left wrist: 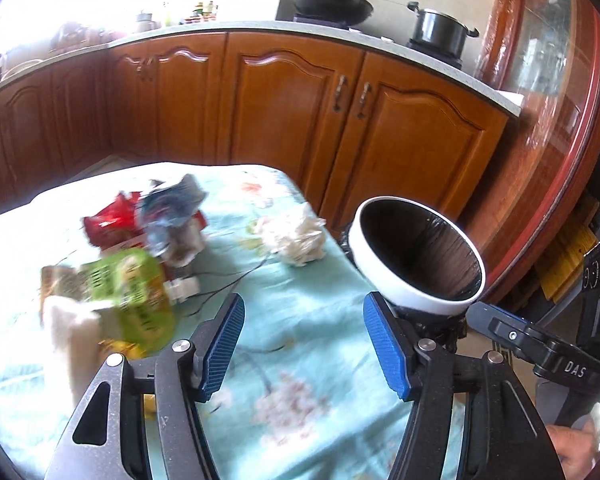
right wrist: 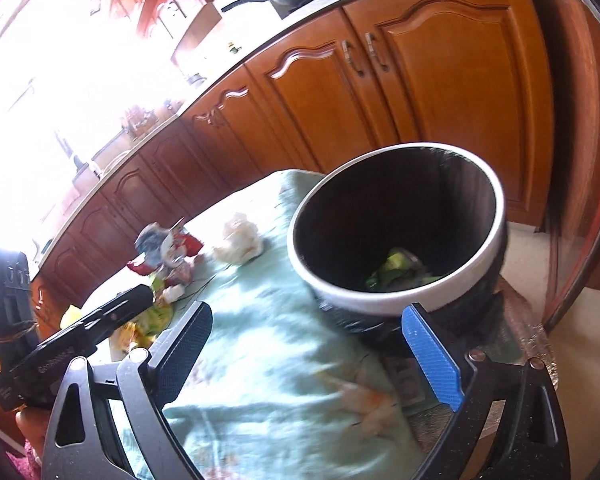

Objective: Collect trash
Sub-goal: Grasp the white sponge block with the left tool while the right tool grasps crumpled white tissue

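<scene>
Hanging wide open and empty, the left gripper (left wrist: 304, 344) and right gripper (right wrist: 308, 344) face wrappers (left wrist: 140, 248) ahead-left on the worktop (left wrist: 300, 312) and the bin (right wrist: 396, 232) ahead-right, so a hasty grab may snag the cloth.
</scene>
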### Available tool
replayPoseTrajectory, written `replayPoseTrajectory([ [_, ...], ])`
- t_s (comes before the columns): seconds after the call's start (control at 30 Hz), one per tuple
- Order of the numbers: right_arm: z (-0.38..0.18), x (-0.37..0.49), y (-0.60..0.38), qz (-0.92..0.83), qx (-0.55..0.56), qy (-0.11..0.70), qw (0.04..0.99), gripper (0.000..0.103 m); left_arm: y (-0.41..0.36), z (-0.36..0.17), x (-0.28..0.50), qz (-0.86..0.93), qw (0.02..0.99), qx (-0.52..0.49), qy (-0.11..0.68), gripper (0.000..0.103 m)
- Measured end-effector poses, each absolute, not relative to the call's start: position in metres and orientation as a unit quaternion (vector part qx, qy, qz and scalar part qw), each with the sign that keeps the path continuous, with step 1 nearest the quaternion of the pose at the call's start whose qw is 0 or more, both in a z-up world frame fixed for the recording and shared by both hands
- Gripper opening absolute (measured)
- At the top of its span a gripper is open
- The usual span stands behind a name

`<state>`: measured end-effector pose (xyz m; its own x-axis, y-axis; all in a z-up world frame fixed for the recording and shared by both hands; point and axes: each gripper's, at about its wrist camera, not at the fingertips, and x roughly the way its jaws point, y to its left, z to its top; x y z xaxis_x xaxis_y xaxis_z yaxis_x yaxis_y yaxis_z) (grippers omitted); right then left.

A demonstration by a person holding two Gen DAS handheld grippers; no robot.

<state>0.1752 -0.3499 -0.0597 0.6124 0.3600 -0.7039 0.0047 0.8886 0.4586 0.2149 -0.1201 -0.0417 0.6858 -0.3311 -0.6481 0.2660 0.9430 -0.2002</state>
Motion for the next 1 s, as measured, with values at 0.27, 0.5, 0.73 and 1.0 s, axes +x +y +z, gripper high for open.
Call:
replayPoseTrajectory([
  [0.27,-0.057,0.161,-0.302,0.155,0.199,0.416,0.874,0.097,-0.062,-0.031,0.166,-0.121,0.926,-0.068,0.351,0.063],
  [0.5,-0.062,0.157,-0.264,0.190,0.192,0.441,0.856,0.097,-0.016,-0.023,0.140,-0.082,0.931,-0.083,0.345,0.063],
  [0.73,-0.065,0.160,-0.248,0.197,0.184,0.456,0.848,0.096,0.012,-0.028,0.142,-0.057,0.926,-0.097,0.361,0.063],
  [1.0,-0.065,0.199,-0.248,0.174,0.161,0.447,0.863,0.090,0.020,-0.041,0.166,-0.050,0.914,-0.090,0.392,0.063],
])
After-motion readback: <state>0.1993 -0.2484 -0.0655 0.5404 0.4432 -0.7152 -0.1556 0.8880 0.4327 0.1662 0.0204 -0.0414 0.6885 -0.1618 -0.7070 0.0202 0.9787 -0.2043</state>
